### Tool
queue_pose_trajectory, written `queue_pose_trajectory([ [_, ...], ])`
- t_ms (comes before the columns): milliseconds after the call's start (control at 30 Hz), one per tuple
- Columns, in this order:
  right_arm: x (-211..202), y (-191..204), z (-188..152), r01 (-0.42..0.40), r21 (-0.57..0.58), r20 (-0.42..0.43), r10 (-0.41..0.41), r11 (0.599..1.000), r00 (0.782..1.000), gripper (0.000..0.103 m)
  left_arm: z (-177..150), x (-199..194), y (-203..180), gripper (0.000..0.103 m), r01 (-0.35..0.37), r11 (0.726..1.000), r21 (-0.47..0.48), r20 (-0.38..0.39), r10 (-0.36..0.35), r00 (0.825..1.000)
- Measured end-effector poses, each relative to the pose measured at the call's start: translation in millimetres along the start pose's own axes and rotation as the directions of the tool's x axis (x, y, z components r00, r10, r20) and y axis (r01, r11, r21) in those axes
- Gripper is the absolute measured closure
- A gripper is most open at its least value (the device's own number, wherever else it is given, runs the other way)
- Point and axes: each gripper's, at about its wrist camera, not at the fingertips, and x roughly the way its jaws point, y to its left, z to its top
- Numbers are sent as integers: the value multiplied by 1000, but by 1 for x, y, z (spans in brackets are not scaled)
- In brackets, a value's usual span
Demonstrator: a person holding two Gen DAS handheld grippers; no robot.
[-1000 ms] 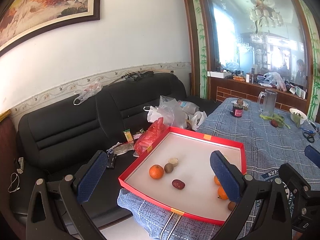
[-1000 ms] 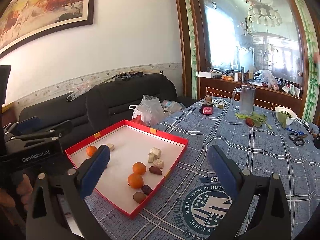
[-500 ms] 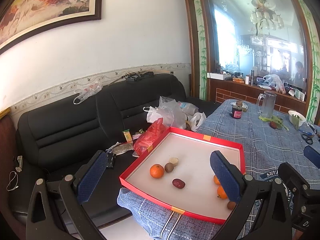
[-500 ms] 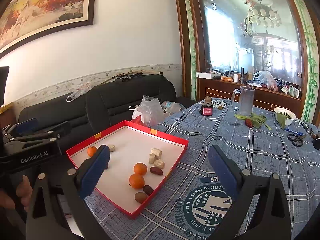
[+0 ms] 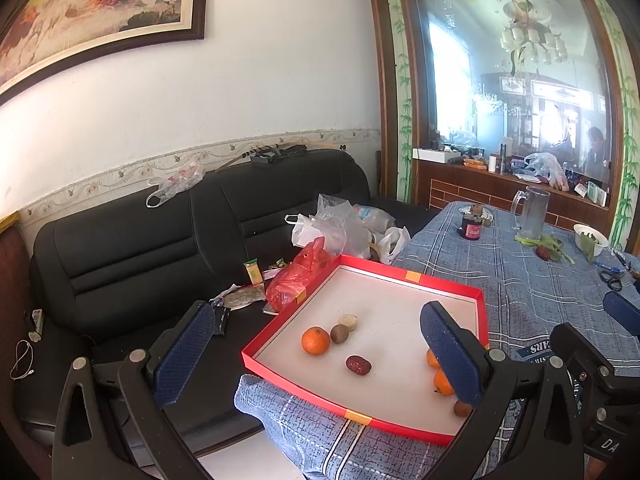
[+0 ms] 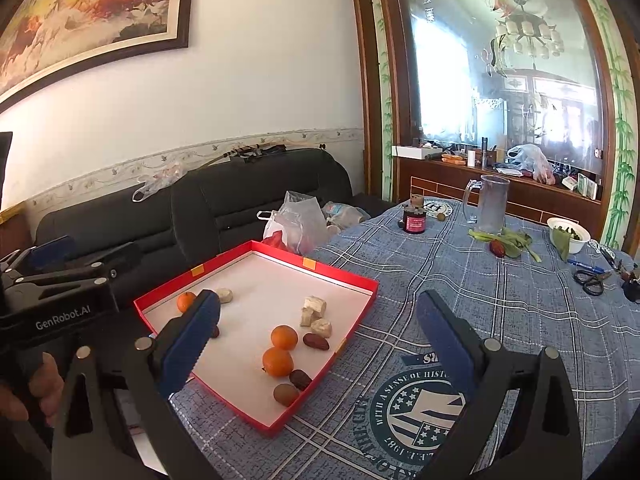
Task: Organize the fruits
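Observation:
A red tray (image 5: 408, 276) with a white floor sits at the table's corner. At its sofa side lie an orange (image 5: 315, 340), a kiwi (image 5: 338, 333), a pale piece (image 5: 348, 320) and a red date (image 5: 358, 365). At its table side lie two oranges (image 6: 284, 337), dates (image 6: 315, 341), a kiwi (image 6: 285, 394) and pale chunks (image 6: 314, 308). My left gripper (image 5: 316, 312) hovers open before the tray's near corner, holding nothing. My right gripper (image 6: 318, 298) is open and empty over the tray's table-side edge.
A black sofa (image 5: 132, 248) with plastic bags (image 5: 340, 228) and wrappers stands beside the table. On the blue cloth (image 6: 500, 292) are a jar (image 6: 415, 218), a glass mug (image 6: 492, 204), greens with a red fruit (image 6: 498, 247), a bowl (image 6: 568, 236) and scissors (image 6: 588, 280). A hand (image 6: 44, 380) grips the left tool.
Both cameras drifted only slightly. The fruit in the tray has not moved, and both grippers stayed open.

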Motion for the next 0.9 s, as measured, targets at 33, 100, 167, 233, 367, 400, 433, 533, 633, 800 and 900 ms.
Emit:
queue_pose_trajectory([
  [33, 0, 1, 0, 0, -2, 0, 0, 1000, 1000, 4, 0, 0, 0, 0, 1, 1000, -1, 0, -1, 1000],
  [100, -1, 2, 0, 0, -5, 1, 0, 1000, 1000, 4, 0, 0, 1, 0, 3, 1000, -2, 0, -3, 1000],
  [167, -2, 3, 0, 0, -8, 2, 0, 1000, 1000, 4, 0, -1, 1, 0, 3, 1000, -2, 1, -3, 1000],
  [233, -1, 5, 1, 1, -12, 2, -1, 1000, 1000, 4, 0, -1, 2, 0, 4, 1000, -3, 1, -4, 1000],
  [367, -1, 6, 1, -1, -12, -3, 1, 1000, 1000, 4, -2, -2, 3, 0, 10, 1000, -6, 0, -10, 1000],
  [400, 0, 6, 0, 0, -9, -6, 0, 1000, 1000, 4, -2, -2, 4, 0, 10, 1000, -7, -1, -10, 1000],
  [433, 0, 7, 1, -1, -8, -8, 1, 1000, 1000, 4, -2, -2, 4, 0, 10, 1000, -8, 0, -10, 1000],
  [533, 2, 7, 0, 0, -2, -14, 0, 1000, 1000, 4, -3, -2, 4, 0, 9, 1000, -9, -2, -9, 1000],
  [633, 4, 7, 0, -1, 2, -22, 1, 1000, 1000, 4, -4, -2, 5, 0, 10, 1000, -11, -5, -10, 1000],
  [800, 9, 12, 0, -2, -1, -32, 2, 1000, 999, 4, -5, -1, 7, 0, 13, 1000, -16, -10, -13, 1000],
  [900, 12, 15, -1, -3, -6, -38, 3, 1000, 999, 4, -6, 0, 9, 0, 13, 1000, -17, -14, -14, 1000],
])
